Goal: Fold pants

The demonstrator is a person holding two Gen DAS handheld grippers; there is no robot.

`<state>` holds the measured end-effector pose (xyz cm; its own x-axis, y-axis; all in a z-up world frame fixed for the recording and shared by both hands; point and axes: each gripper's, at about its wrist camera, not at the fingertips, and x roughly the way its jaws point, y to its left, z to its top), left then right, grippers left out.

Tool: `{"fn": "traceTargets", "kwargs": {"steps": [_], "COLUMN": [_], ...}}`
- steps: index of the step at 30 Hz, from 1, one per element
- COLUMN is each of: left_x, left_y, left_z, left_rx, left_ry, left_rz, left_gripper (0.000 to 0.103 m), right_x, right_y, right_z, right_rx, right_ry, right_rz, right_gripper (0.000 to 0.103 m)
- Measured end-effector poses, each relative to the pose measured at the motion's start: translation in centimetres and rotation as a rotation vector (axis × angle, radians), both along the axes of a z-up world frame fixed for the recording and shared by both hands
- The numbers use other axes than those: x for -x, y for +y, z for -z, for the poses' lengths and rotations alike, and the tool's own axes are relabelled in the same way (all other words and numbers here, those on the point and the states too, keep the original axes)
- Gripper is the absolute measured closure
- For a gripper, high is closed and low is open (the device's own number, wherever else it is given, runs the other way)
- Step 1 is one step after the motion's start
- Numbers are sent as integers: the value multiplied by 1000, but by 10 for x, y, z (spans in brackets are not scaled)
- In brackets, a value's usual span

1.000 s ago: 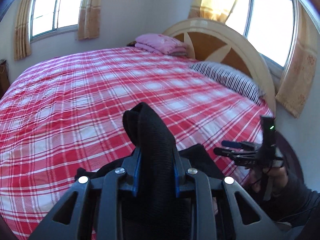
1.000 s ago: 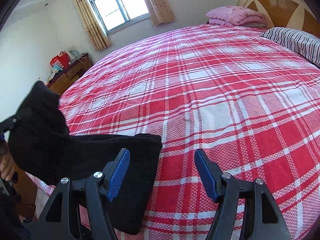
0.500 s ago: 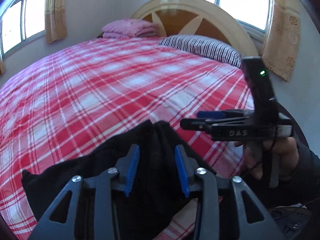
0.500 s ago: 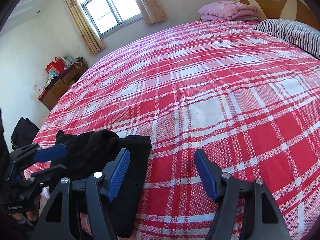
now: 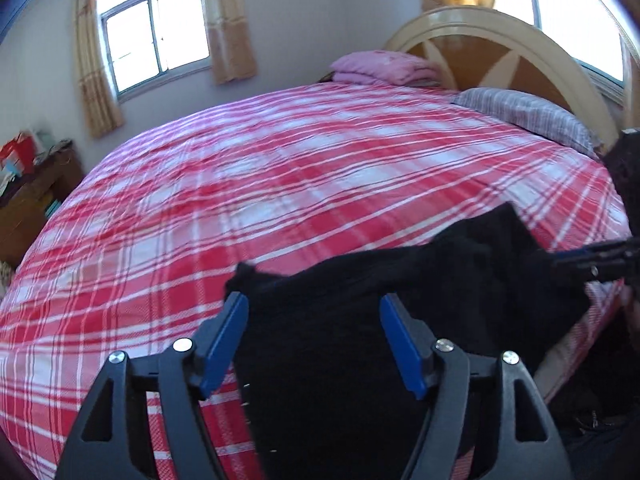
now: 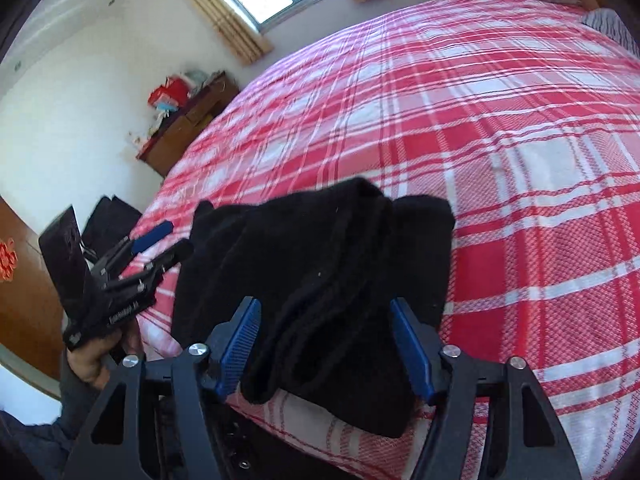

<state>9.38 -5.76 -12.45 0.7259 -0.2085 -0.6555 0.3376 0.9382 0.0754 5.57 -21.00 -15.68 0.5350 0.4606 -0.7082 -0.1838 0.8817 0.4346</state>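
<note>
Home bedroom: plaid bed [image 5: 280,184], headboard [image 5: 500,36], curtained window [image 5: 156,36]

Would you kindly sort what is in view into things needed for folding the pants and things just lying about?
For the job: bunched black fabric pants; left tongs, open; right tongs, open.

Lying about: folded pink blanket; grey striped pillow; brown wooden dresser.
</note>
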Motion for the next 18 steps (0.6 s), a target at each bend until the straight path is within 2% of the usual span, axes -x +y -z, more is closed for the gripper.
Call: {"fn": "traceTargets", "kwargs": {"steps": [1,2,3,7,12,15,18], "left_x": [-3,-5,-6,-5,-7,-9,-10], "left_y": [4,8,10,12,9,10,10], "left_z": [4,7,10,18,23,31,35], "left_rx": [7,16,20,-3,-24,-20,-21], "left_ry": [10,21,29,23,19,39,46], "left_rz": [-16,-29,-38,-58,-61,-58,-57], "left_gripper": [28,26,24,8,3,3,2], "right_x": [0,1,4,11,12,5,0], "right_y": [7,10,11,3,-12,-22,-34], "right_z": [2,1,-1,-14,-9,7,10], "right_rx": [42,60,67,76,79,36,-30], "right_ry": [-1,-6,-21,-58,-26,49,82], "right_rz": [-18,-26,-28,-26,9,12,26], "right_gripper": [75,83,85,87,87,87,85]}}
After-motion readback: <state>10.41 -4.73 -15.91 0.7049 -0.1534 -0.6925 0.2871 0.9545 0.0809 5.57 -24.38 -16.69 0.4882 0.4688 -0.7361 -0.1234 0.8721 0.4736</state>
